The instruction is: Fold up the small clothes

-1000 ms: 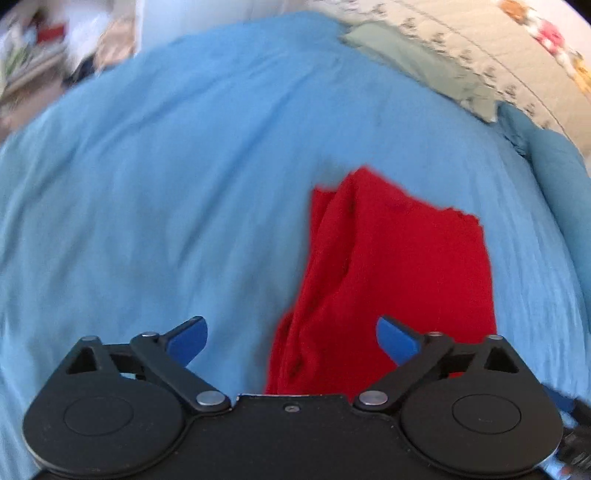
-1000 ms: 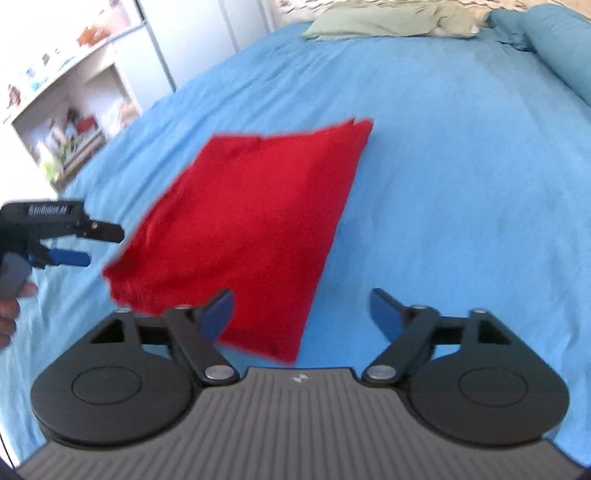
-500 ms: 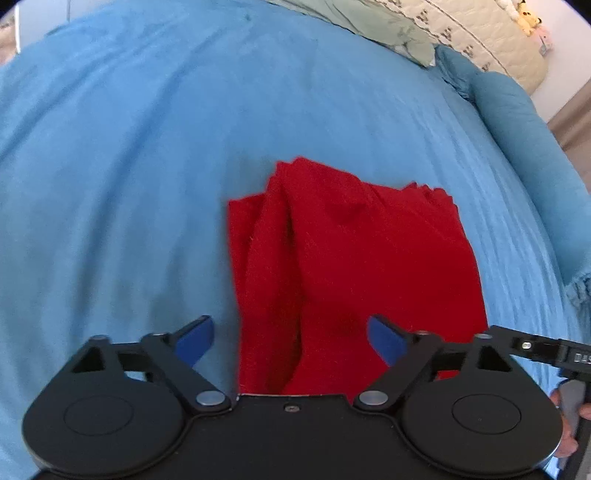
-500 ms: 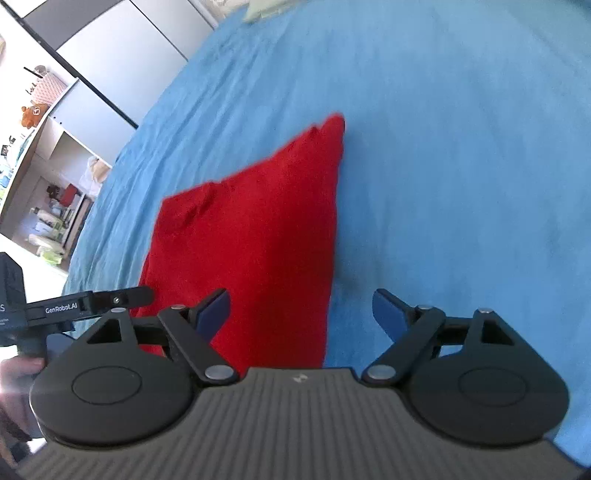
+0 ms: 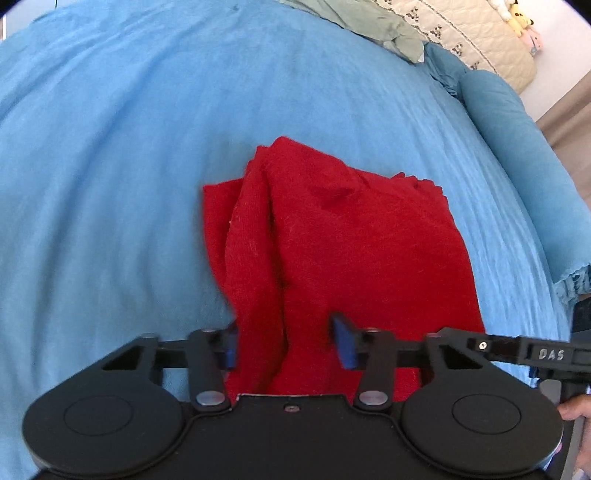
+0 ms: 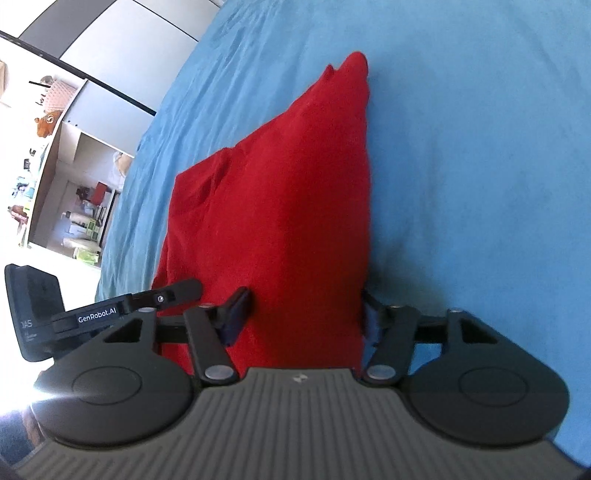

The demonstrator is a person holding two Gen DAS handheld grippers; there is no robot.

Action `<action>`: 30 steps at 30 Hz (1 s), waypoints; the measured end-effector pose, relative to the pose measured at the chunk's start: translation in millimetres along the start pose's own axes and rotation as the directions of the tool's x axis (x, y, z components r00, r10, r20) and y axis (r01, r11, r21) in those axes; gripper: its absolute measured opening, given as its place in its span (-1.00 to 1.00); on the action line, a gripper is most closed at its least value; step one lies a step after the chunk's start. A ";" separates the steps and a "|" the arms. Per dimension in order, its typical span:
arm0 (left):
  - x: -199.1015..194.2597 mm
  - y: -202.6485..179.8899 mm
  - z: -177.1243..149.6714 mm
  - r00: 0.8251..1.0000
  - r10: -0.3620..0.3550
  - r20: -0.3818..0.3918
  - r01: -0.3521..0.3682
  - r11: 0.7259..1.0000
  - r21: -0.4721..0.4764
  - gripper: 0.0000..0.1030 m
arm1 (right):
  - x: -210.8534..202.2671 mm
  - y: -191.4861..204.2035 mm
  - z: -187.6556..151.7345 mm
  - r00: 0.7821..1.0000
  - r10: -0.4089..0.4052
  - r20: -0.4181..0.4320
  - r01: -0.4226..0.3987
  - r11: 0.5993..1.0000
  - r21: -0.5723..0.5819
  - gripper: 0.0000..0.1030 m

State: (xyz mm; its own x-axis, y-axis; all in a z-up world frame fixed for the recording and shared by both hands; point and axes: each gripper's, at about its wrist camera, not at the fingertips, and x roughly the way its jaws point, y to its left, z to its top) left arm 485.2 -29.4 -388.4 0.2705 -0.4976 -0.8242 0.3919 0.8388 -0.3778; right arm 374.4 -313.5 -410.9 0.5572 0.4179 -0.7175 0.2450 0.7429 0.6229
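A red garment [image 5: 332,240] lies folded on the blue bedspread [image 5: 110,166]. It also shows in the right wrist view [image 6: 288,206]. My left gripper [image 5: 286,345] straddles the near left edge of the garment, its blue-padded jaws partly closed with cloth between them. My right gripper [image 6: 303,317] straddles the near right edge, jaws partly closed with cloth between them. Each gripper shows at the edge of the other's view: the right one [image 5: 535,354] and the left one [image 6: 110,310]. Whether the pads press the cloth is unclear.
A green pillow [image 5: 369,29] and a patterned cream quilt [image 5: 480,48] lie at the head of the bed. A blue bolster [image 5: 517,155] runs along the right. White shelves with clutter [image 6: 70,206] stand beyond the bed's left side.
Both grippers have moved down onto the near edge of the red garment. Their jaws have narrowed from wide open to partly closed around the cloth.
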 end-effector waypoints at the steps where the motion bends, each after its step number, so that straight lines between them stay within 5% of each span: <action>1: -1.1 -5.0 0.3 1.000 0.016 0.006 -0.016 1.000 0.010 -0.26 | -1.8 3.7 -0.6 1.000 -0.012 0.007 0.012 0.999 -0.031 0.00; 7: -17.8 -36.8 -4.7 0.993 0.098 0.060 -0.104 0.990 0.094 -0.40 | -21.9 41.6 -8.3 0.995 -0.046 0.088 0.062 0.979 -0.193 -0.19; 15: -57.2 -96.4 -31.6 0.996 0.046 0.077 -0.056 0.990 0.131 -0.41 | -103.8 49.9 -18.3 0.988 0.010 0.154 0.012 0.989 -0.146 -0.21; 25: -36.3 -159.8 -123.9 0.998 0.044 -0.038 -0.039 0.990 0.132 -0.36 | -181.1 -9.6 -93.9 0.988 -0.103 0.118 0.120 0.983 -0.142 -0.20; 27: -27.9 -163.6 -139.7 0.996 0.092 -0.002 -0.090 0.981 0.171 -0.20 | -177.1 -33.1 -110.2 0.986 -0.135 0.102 0.148 0.980 -0.133 -0.19; 30: -24.2 -167.0 -152.8 0.987 0.146 0.069 -0.157 0.964 0.215 0.39 | -169.7 -59.5 -129.4 0.982 -0.145 0.119 0.160 0.980 -0.121 -0.09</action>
State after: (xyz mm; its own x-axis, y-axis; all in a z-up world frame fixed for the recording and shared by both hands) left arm 278.9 -123.7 -369.8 0.3847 -0.3843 -0.8393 0.5240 0.8394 -0.1442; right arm 162.6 -361.0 -366.5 0.6065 0.2401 -0.7580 0.2329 0.8579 0.4580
